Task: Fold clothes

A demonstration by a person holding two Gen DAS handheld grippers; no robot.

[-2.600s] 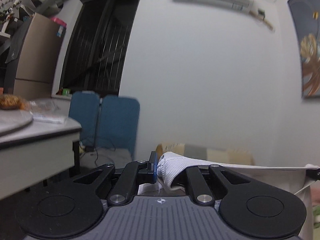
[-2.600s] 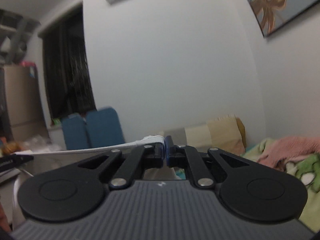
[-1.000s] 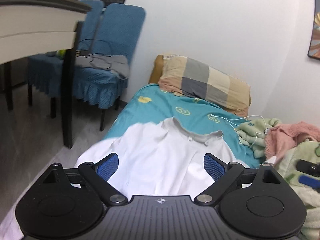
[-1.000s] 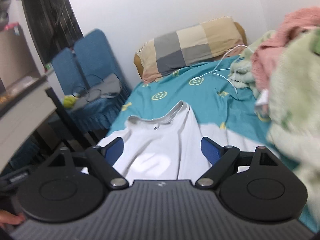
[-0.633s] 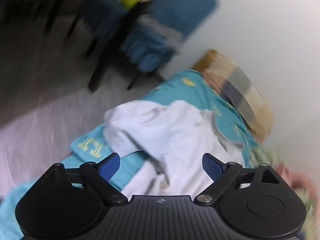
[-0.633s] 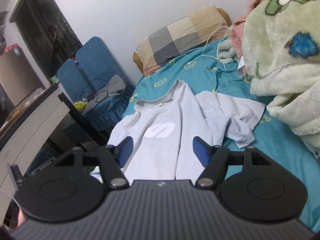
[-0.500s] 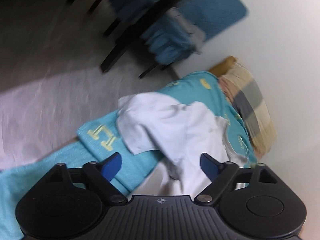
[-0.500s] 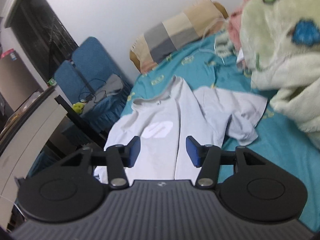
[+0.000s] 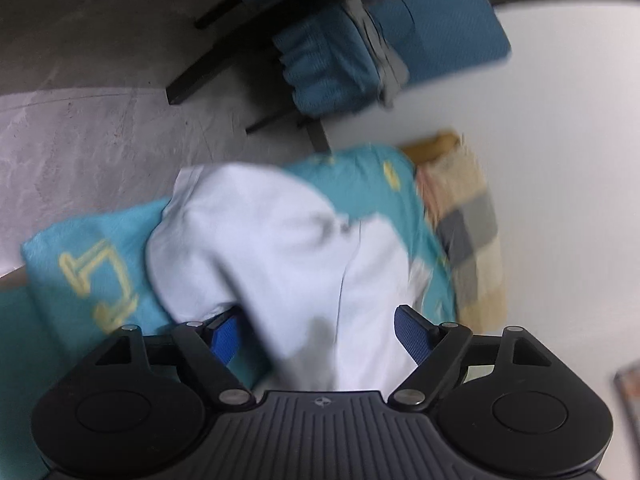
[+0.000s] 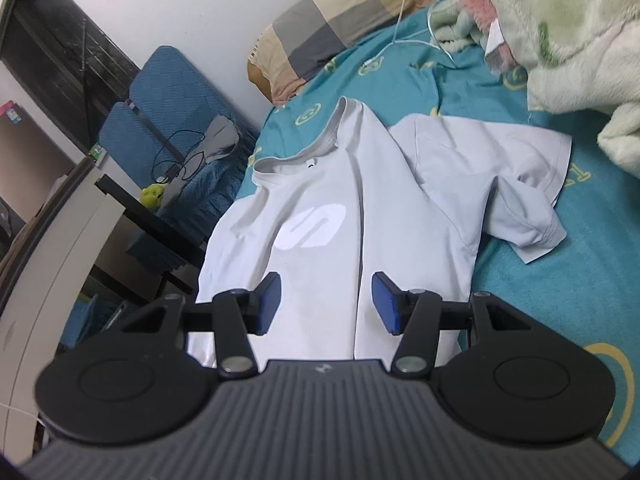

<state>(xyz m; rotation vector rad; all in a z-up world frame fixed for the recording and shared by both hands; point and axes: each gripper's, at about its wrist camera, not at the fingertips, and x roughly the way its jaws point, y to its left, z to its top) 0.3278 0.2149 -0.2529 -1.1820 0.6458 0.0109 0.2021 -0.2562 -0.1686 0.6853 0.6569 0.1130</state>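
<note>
White T-shirt [image 10: 340,216] lies spread on teal bed sheet [image 10: 560,280], collar far, near pillow [image 10: 320,36]; right sleeve [image 10: 512,184] crumpled, doubled over. Left gripper [image 9: 316,332] fingers wide, holding nothing, over left sleeve; view blurred. Right gripper [image 10: 326,304] fingers wide, holding nothing, over shirt body. Judgement: fabric light, limp, will sag and wrinkle; pinch at sleeve hem or shoulder seam.
</note>
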